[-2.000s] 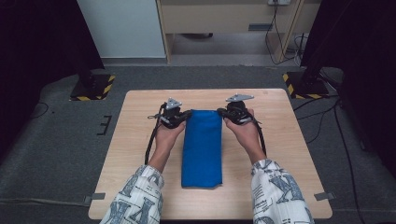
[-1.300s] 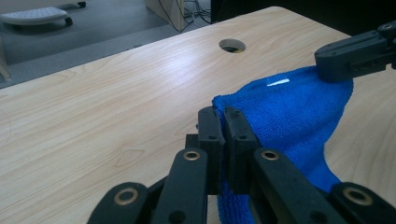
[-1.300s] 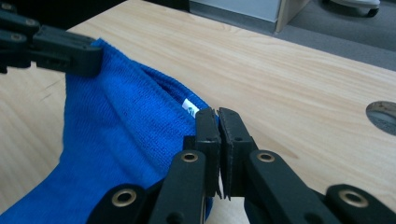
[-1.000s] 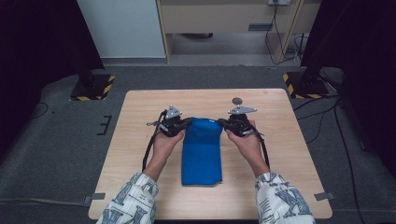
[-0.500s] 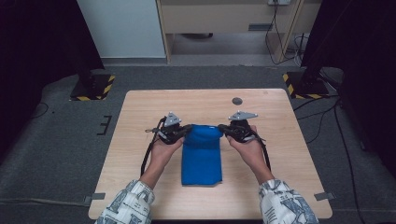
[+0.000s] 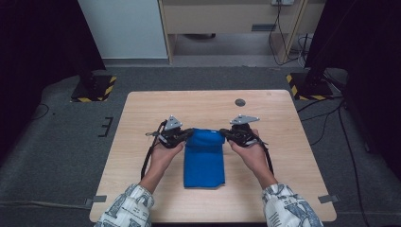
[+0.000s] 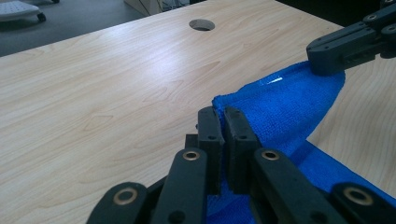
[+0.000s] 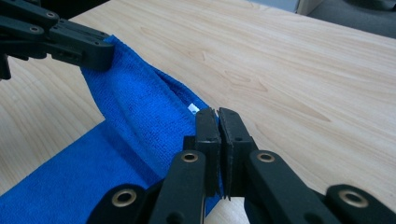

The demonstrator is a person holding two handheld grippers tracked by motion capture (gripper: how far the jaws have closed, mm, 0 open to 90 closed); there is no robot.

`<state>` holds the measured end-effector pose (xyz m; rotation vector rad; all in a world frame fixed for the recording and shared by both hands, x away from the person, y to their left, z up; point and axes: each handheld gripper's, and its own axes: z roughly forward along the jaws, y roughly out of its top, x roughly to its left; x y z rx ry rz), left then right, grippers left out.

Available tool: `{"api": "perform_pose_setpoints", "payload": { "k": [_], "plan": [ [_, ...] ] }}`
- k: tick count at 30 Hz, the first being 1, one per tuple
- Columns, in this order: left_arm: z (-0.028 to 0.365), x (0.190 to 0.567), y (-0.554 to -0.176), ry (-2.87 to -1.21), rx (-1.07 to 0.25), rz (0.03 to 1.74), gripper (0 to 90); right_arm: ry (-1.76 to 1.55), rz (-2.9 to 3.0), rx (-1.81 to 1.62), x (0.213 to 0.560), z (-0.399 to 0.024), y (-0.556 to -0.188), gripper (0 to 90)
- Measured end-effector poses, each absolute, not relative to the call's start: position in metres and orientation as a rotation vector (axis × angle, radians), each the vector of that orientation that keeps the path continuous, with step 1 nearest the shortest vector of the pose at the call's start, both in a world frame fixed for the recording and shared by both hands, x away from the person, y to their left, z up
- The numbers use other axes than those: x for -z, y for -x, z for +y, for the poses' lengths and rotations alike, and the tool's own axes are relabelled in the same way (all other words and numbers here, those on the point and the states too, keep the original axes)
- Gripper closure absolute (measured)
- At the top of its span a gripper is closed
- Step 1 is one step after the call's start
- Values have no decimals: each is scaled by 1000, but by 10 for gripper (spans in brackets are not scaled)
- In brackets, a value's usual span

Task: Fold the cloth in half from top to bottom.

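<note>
Cloth [image 6: 204, 158] first: it's a bright blue towel kind of thing, sitting around the middle of the wooden table [image 6: 142, 113], a bit toward the near edge. The near part lies flat on the wood as a long strip, and the far end is lifted off the surface and curled over toward the near side.

Left gripper [image 6: 187, 135] has its jaws pinched together on the far-left corner of the cloth. From the left gripper view the two black jaws [image 7: 220, 135] are squeezed nearly flat with the blue fabric [image 7: 280, 107] caught between them, so that one's definitely clamped on it.

Right gripper [image 6: 223, 135] is doing the same on the far-right corner. The right gripper view has its jaws [image 8: 218, 135] closed tight on the cloth's edge [image 8: 135, 121], right next to a tiny white tag [image 8: 193, 108]. The other gripper [image 8: 79, 46] shows at the top left of that view, holding the opposite corner, and the fabric sags a little between the two.

Both hands come in from the near side, the left hand [image 6: 163, 153] and right hand [image 6: 250, 153] wrapped around the grippers, with patterned sleeves [image 6: 127, 210] at the bottom. A cable [image 6: 147, 158] hangs down from the left gripper along the forearm.

Far side of the table has a small round hole [image 6: 240, 102], well apart from the cloth. Grey carpet floor [image 6: 56, 142] all around.
</note>
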<state>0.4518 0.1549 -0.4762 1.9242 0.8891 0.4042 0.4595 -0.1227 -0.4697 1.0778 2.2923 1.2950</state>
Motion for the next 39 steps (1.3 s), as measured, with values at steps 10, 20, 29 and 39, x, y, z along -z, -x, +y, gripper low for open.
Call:
{"api": "perform_pose_setpoints", "payload": {
  "k": [10, 20, 29, 39],
  "plan": [
    [157, 480, -443, -1920, -396, 890, 863, -1061, 2301, -1309, 469, -122, -450, 878],
    [159, 477, -435, -1918, -397, 875, 862, -1032, 2308, -1309, 469, -121, -439, 878],
    [158, 474, -425, -1912, -386, 853, 860, -1032, 2302, -1325, 465, -127, -430, 878],
    [155, 467, -414, -1910, -386, 840, 860, -1012, 2295, -1346, 462, -130, -416, 878]
  ]
}}
